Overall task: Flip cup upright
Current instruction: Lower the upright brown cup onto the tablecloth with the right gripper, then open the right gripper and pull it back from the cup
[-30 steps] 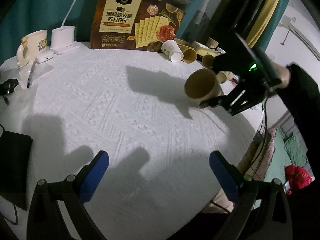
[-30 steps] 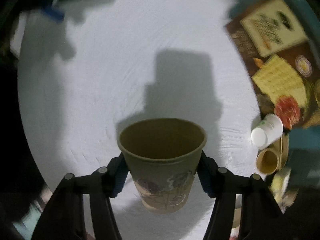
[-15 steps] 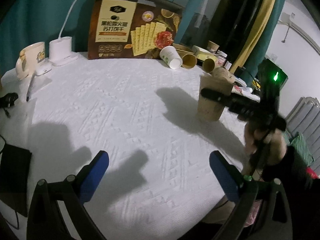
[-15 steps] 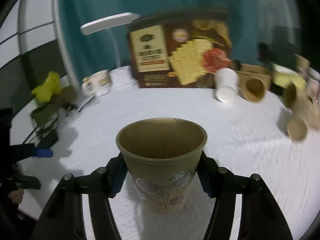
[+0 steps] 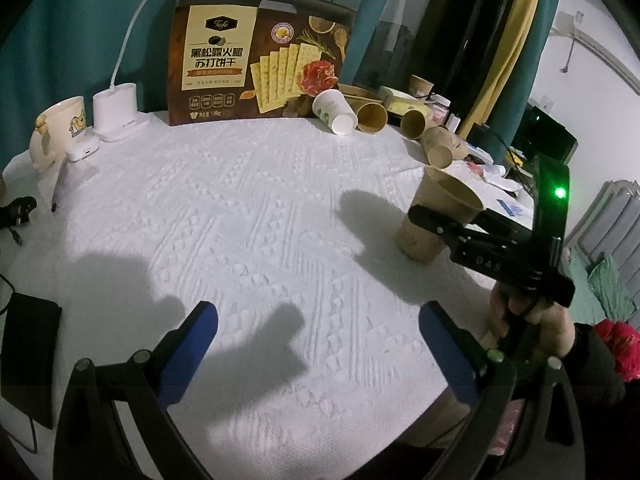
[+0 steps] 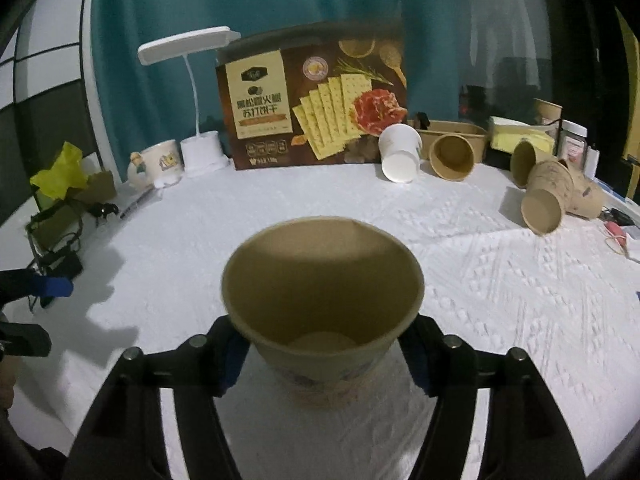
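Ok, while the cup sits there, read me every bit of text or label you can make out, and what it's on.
"Tafe": logo at the top of the cracker box.
"黑松露火腿 苏打饼干": large characters on the same box's cream panel.
"136g": bottom of that box, small and only roughly legible.
"DAS": embossed on the right gripper, partly cut off.
Jar label and the box's small icon captions: too blurred to read.
Brown paper cup: drawings only, no readable words.

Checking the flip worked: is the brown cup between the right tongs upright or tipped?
Upright. The brown cup stands base-down on the white tablecloth, mouth facing up, empty inside.
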Demonstrator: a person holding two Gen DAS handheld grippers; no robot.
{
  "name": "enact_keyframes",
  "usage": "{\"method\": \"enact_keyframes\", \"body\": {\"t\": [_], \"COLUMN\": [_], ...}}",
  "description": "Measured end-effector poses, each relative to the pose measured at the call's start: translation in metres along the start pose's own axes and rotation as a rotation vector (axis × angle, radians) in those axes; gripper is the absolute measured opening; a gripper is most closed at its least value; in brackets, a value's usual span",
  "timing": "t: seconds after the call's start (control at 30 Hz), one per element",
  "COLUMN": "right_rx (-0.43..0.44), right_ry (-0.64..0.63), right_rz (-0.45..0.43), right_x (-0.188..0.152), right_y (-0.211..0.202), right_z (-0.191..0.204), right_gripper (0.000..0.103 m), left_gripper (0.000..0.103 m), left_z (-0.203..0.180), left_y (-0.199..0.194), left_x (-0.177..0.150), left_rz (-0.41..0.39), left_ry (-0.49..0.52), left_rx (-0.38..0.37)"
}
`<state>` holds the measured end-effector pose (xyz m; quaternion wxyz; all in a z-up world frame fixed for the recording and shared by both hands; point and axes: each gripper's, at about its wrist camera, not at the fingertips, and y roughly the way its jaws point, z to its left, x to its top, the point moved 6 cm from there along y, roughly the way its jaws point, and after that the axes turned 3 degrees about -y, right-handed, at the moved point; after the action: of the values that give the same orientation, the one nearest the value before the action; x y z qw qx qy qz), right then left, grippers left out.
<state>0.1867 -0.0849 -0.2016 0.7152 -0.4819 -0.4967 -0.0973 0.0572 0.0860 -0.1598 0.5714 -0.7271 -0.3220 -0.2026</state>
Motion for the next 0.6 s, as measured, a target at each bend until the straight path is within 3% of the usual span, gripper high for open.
{"method": "enact_keyframes", "body": {"t": [0.1,0.6], "right_rx": [-0.013,-0.049], "right_ry": [0.002,0.062], "right_rz": [0.014,0.053], "right_x": [-0.006,-0.041], "right_y": [-0.003,-0.039], "right_z": [0.001,0.010], "right_gripper": [0.075,0.075], "left_gripper": [0.101,0.101], "left_z": [0.001,-0.014], "left_y": [0.002,-0.006], "left_x": [-0.002,-0.005], "left_rz": [0.009,-0.021], "left_ry": [0.002,0.068], "left_rx": [0.003,0.021]}}
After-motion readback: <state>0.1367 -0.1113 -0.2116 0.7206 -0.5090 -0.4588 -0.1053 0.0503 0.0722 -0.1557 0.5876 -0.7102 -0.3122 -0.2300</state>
